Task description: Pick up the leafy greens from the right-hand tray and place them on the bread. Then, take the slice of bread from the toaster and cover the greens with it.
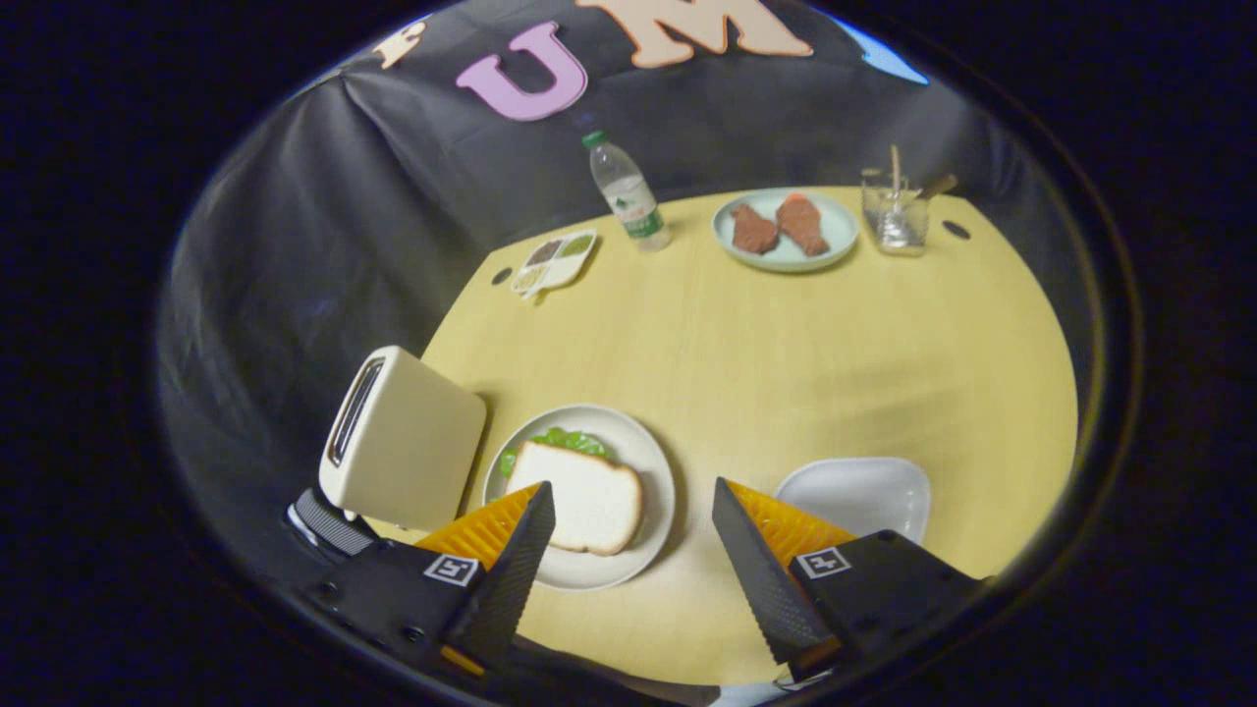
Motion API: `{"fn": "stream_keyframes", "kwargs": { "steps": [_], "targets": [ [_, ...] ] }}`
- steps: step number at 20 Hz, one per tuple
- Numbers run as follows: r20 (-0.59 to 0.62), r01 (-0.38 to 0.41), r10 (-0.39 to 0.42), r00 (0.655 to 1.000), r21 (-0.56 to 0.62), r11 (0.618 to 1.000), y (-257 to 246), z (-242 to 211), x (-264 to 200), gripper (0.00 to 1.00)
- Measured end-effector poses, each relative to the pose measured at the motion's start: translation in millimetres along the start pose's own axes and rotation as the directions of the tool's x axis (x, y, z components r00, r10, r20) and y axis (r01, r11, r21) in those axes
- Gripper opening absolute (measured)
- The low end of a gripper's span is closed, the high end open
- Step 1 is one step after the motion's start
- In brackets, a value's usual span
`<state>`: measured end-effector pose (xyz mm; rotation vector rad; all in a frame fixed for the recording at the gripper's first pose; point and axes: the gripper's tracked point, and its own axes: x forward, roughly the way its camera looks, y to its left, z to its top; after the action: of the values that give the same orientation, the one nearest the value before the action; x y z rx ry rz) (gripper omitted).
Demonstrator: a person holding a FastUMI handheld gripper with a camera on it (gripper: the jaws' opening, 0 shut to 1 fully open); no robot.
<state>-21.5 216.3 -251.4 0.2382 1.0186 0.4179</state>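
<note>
Gripper (633, 501): nearest thing to the camera, two black serrated fingers (516, 579) with orange backing, spread wide apart and holding nothing, hanging above the table with a bare strip of wood between them.

Plate with sandwich (653, 471): round pale plate just ahead of the left finger, whose tip overlaps the plate's near rim in the view.

Top bread slice (589, 496): white slice lying flat on that plate, a bit angled, covering most of what's underneath.

Leafy greens (565, 442): poking out from under the far edge of the slice, bright green, so they're already sandwiched. Can't see any lower slice beneath them.

Toaster (403, 442): cream-coloured, sitting right beside the plate on its left, slot (354, 407) looks dark, can't tell much more. Something grey and ribbed (329, 520) sits at its near corner.

Right-hand tray (864, 491): white, rounded-rectangle shape, just beyond the right finger, nothing lying in it.

Table (786, 353): yellowish wood.

Far side stuff: water bottle (628, 191) with a green cap, standing upright; small white divided dish (555, 260) left of it with dark and green bits in the compartments; pale green plate (786, 231) with two reddish-brown meat pieces (781, 226); clear glass (896, 211) with a couple of sticks in it next to that plate.
</note>
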Motion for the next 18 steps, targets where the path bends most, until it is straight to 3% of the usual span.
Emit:
{"fn": "stream_keyframes", "kwargs": {
  "steps": [3, 5, 8, 11, 18],
  "targets": [
    [0.162, 0.09, -0.088, 0.983, -0.008, 0.996, -16, 31, -39, 1.0],
    [0.275, 0.141, -0.13, 0.953, -0.018, 0.99, -20, 54, -73, 1.0],
    [0.407, 0.154, -0.137, 0.903, -0.008, 0.988, -13, 86, -117, 1.0],
    [0.537, 0.181, -0.145, 0.831, -0.014, 0.983, -6, 119, -164, 1.0],
    [0.697, 0.23, -0.133, 0.704, -0.047, 0.972, 16, 151, -249, 1.0]
  ]
}}
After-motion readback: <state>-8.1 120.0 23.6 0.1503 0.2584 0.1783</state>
